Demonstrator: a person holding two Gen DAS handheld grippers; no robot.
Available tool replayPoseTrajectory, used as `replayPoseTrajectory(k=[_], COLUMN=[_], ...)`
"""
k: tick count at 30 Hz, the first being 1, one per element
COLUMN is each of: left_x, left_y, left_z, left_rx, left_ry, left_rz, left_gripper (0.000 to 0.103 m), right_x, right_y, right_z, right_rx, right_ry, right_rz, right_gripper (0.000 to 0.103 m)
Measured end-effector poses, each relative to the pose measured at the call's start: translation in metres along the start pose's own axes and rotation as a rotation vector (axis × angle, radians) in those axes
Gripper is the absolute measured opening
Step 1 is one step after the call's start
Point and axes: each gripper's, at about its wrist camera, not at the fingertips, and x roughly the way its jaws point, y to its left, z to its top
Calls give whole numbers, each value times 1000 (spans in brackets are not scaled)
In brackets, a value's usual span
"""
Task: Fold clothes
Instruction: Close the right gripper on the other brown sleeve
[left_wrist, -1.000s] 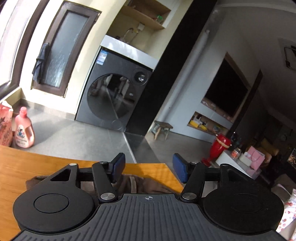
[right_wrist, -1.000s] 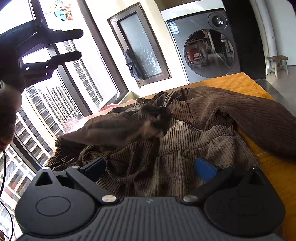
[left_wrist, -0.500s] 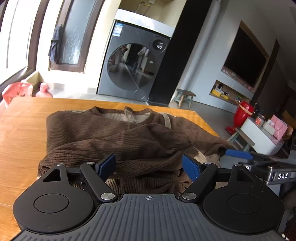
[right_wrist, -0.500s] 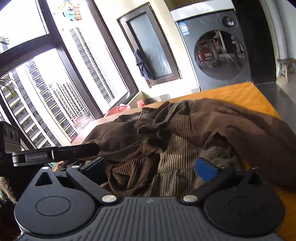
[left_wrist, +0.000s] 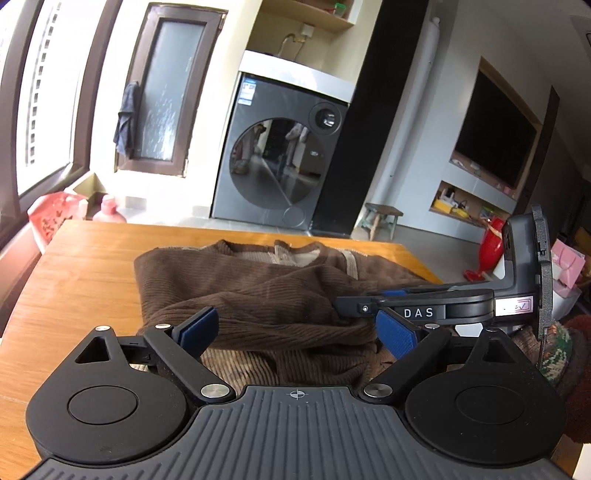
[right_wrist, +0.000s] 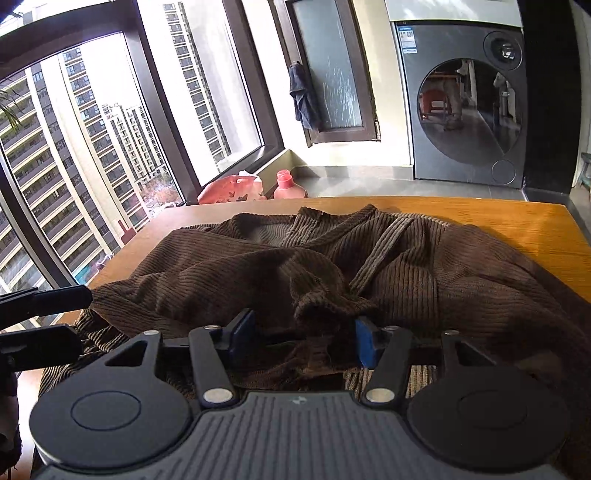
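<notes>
With our right gripper (right_wrist: 304, 341) jaws closing on a bunched cuff of the brown sweater (right_wrist: 332, 266) and our left gripper (left_wrist: 295, 332) jaws opening, spread and empty, we risk pinching several layers and dragging the heap across the worktop (right_wrist: 517, 229).

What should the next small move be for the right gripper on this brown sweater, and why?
Probably let the right gripper finish closing on the bunched fold of the brown sweater between its pads. The jaws are closing, and the fabric lump sits right at the right pad. The left gripper is opening over the near hem with nothing gripped, so the sweater lies loose on the table.
</notes>
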Motion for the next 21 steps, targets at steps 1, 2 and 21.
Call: replayPoseTrajectory(k=[1, 2, 21], left_x=[0, 0, 4], left_y=[0, 0, 7], left_z=[1, 2, -2], left_rx=[-2, -2, -5], left_ry=[-5, -10, 23], left_rz=[-3, -7, 16], left_gripper=[97, 98, 100], right_x=[-1, -2, -26], right_y=[4, 9, -17], right_z=[6, 11, -4], right_rx=[-25, -49, -21], right_ry=[-16, -32, -15], right_rz=[-2, -4, 22], right_gripper=[36, 29, 46])
